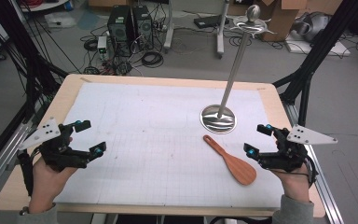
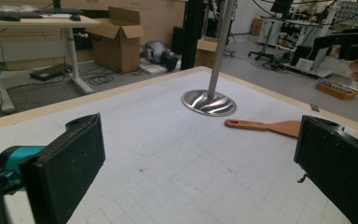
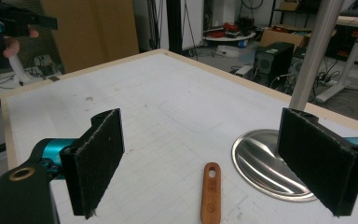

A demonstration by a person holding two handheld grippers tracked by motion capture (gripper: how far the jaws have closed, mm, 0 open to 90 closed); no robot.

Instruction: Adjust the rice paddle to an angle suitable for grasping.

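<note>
I am holding my left gripper (image 1: 85,138) and right gripper (image 1: 259,139) spread wide, grasping nothing. The wooden spatula (image 1: 229,160) is lying on the gridded mat (image 1: 149,140), just at 9 o'clock of my right gripper, its handle pointing at the metal stand (image 1: 219,118). Closing in carelessly, I am risking knocking that stand's tall pole.

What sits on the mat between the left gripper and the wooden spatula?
Nothing: in the high view the white grid mat is bare from the left gripper across to the wooden spatula. The left gripper view shows the same bare stretch.
</note>
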